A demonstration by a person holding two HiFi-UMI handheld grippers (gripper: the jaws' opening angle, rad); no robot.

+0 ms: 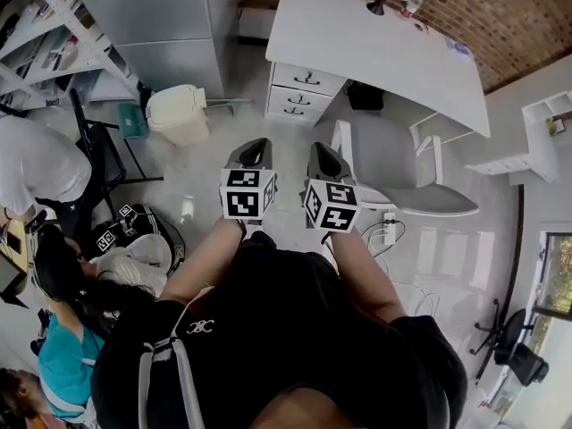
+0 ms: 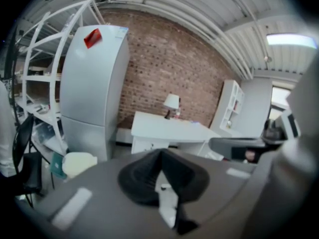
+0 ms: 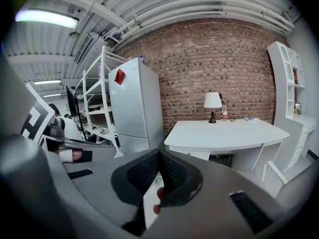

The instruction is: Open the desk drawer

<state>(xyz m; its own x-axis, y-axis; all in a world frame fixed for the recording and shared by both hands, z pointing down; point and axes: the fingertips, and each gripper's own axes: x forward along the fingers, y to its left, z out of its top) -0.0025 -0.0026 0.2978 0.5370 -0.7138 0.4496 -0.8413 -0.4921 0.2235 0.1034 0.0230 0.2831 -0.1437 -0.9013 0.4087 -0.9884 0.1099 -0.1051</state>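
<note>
A tall pale fridge [image 3: 134,103] with a red sticker [image 3: 119,76] stands against the brick wall [image 3: 224,59], beside a white shelving rack [image 1: 45,34]. A white-shaded lamp [image 3: 213,103] has a small bottle [image 3: 224,111] just beside it. On the floor are a grey chair [image 1: 402,164], a cream bin [image 1: 177,114] and a power strip [image 1: 389,231] with cables. A white bookshelf [image 3: 291,88] stands at the right.

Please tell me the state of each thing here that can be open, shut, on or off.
desk drawers, all three closed
left gripper, shut, empty
right gripper, shut, empty
fridge, doors closed
bin, lid down
ceiling light, on
</note>
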